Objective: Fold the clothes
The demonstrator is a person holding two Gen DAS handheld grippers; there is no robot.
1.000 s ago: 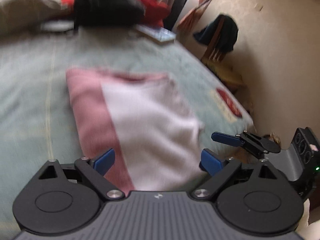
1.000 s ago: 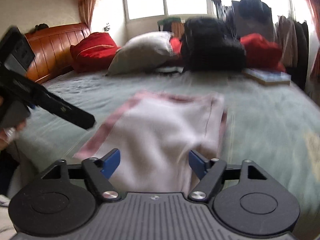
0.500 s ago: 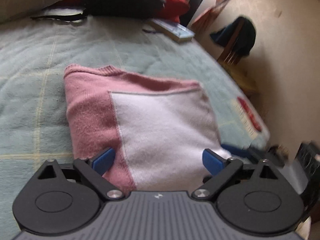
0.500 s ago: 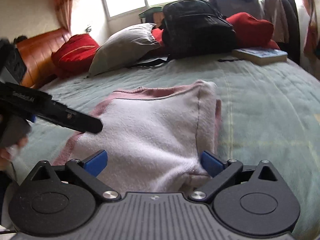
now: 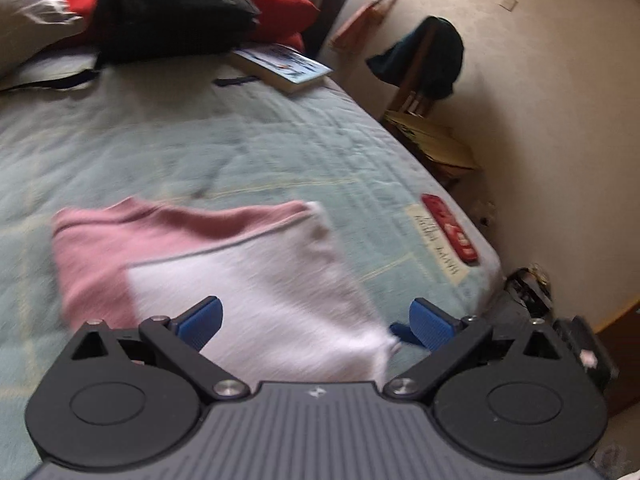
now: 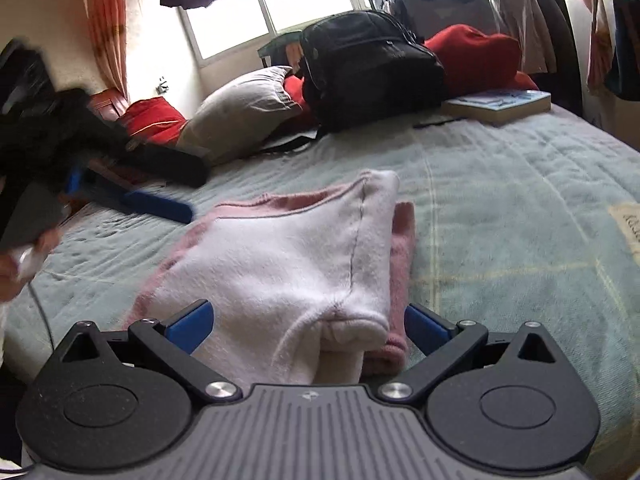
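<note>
Your folded pink-and-white sweater (image 6: 288, 264) lies flat on the green quilt (image 6: 520, 208) near the bed's foot. Left hand-held gripper (image 5: 316, 320) spread wide, nothing gripped. Right hand-held gripper (image 6: 308, 320) spread wide over the sweater's near edge, pads clear. Black backpack (image 6: 368, 68) and book (image 6: 500, 102) sit beyond.

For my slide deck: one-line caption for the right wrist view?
Open right gripper over a folded pink-and-white sweater on the green bedspread, left gripper alongside.

Green bed (image 6: 500, 184): folded sweater (image 6: 280, 264), backpack (image 6: 368, 68), book (image 6: 500, 102), pillow (image 6: 244, 108).
</note>
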